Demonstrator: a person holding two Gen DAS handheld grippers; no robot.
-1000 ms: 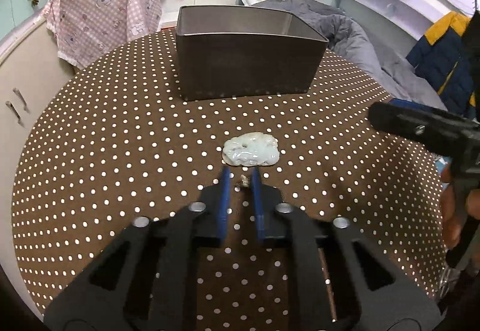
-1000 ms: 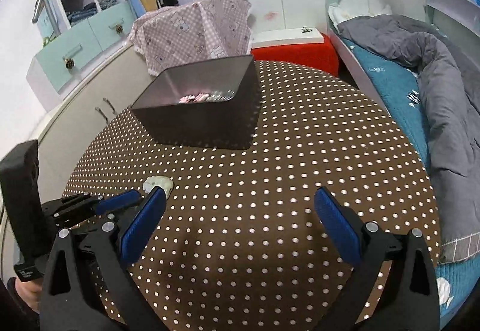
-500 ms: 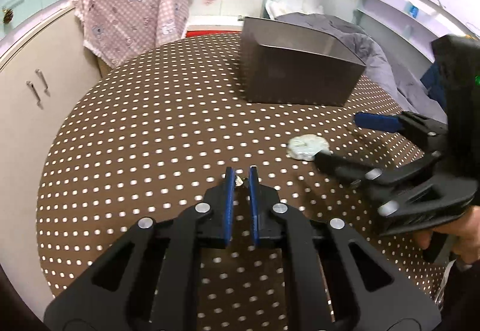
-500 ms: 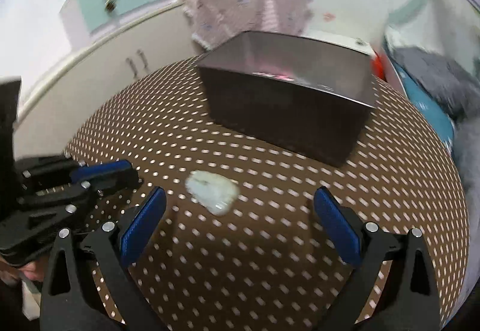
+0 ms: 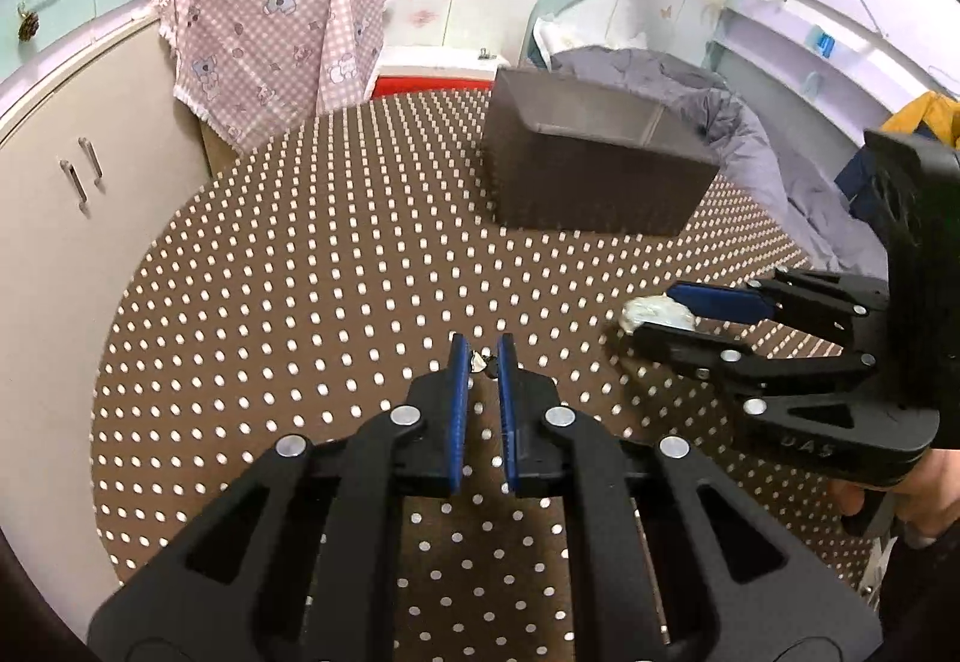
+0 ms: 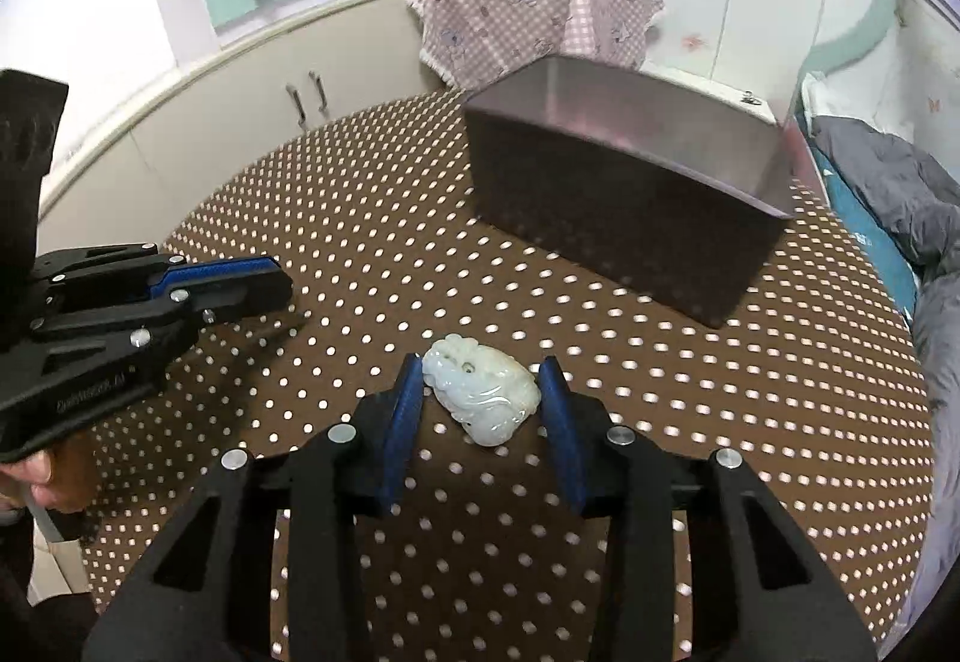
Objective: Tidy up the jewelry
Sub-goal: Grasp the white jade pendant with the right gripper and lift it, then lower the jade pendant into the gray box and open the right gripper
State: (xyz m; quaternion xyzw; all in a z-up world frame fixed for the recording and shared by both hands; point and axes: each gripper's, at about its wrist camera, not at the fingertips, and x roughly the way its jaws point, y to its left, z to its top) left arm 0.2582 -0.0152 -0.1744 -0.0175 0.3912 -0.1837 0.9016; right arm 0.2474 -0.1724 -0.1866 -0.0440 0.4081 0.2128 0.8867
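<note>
The right gripper (image 6: 480,392) has just been closing its fingers around a pale green jade pendant (image 6: 480,398), which lies on the dotted desk (image 6: 420,254) between the two blue pads; the left pad touches its edge, while the right pad looks just clear of it. The left gripper (image 5: 478,362) has its fingers nearly pressed together, pinching a tiny metal piece (image 5: 480,360) at the tips. Beyond both sets of fingers stands a dark box (image 6: 612,218).
</note>
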